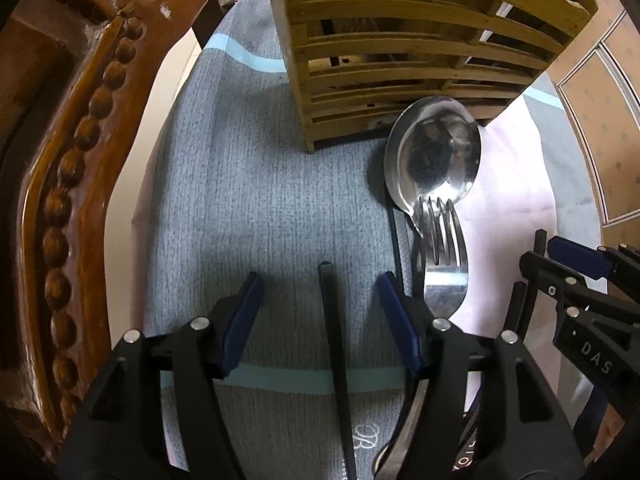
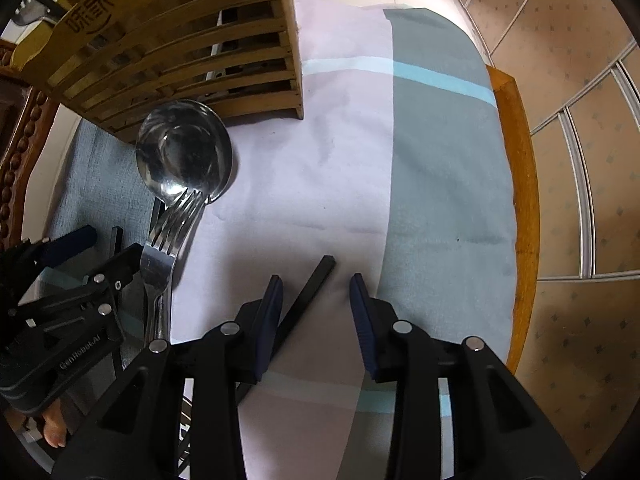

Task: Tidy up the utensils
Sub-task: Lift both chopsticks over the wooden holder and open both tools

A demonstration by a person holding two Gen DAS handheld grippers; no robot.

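- Left claw [image 1: 320, 312] is hanging open astride a black chopstick [image 1: 336, 360] lying on the desk [image 1: 260, 208], not gripping.
- Right claw [image 2: 316, 308] is standing half-open around another chopstick [image 2: 308, 292], pads apart from it.
- Spoon [image 1: 432, 152] and fork [image 1: 444, 264] are lying beside the wooden holder [image 1: 400, 48], likely awaiting sorting.

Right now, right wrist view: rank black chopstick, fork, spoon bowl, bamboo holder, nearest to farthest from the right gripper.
1. Black chopstick, lying between the right gripper fingers.
2. Fork, left of it.
3. Spoon bowl, beyond the fork tines.
4. Bamboo holder, far upper left.
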